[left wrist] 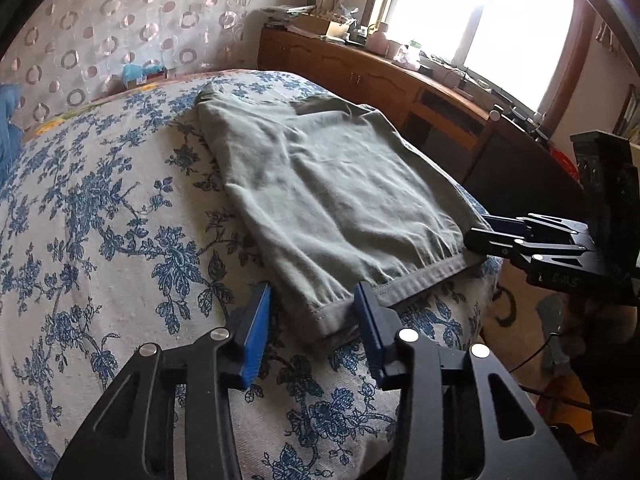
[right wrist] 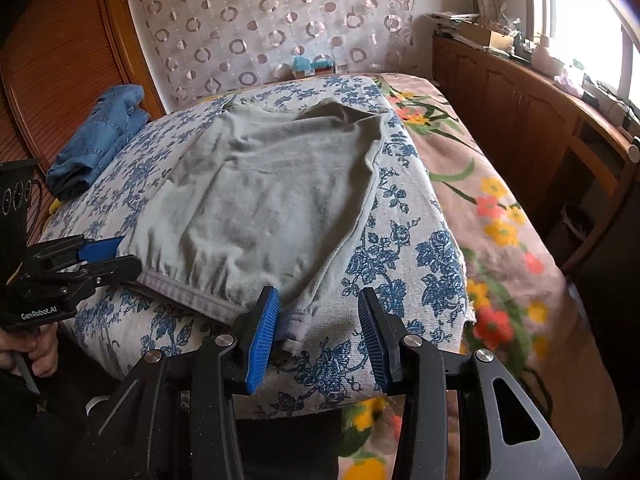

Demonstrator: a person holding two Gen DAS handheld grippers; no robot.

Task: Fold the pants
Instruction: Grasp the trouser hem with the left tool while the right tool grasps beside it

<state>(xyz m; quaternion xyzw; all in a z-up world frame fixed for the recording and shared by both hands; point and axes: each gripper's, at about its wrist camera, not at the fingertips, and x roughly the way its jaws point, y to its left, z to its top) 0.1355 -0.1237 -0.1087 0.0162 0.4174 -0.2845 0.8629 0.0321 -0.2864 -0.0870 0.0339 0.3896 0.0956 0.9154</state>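
- Sunlit bedroom, big window [left wrist: 500, 20] blazing over a wooden cabinet [left wrist: 360, 76].
- Bed [right wrist: 500, 216] under a blue-flowered cloth [left wrist: 100, 220], folded jeans [right wrist: 100, 136] at the far left.
- Grey pants [left wrist: 328, 192] lie flat on that cloth, hem towards us.
- Left gripper [left wrist: 312, 332] straddles the hem's left corner, fingers [left wrist: 256, 332] parted, not pressing.
- Right gripper [right wrist: 320, 336] sits at the hem's right corner, cloth against its left finger only, gap open.
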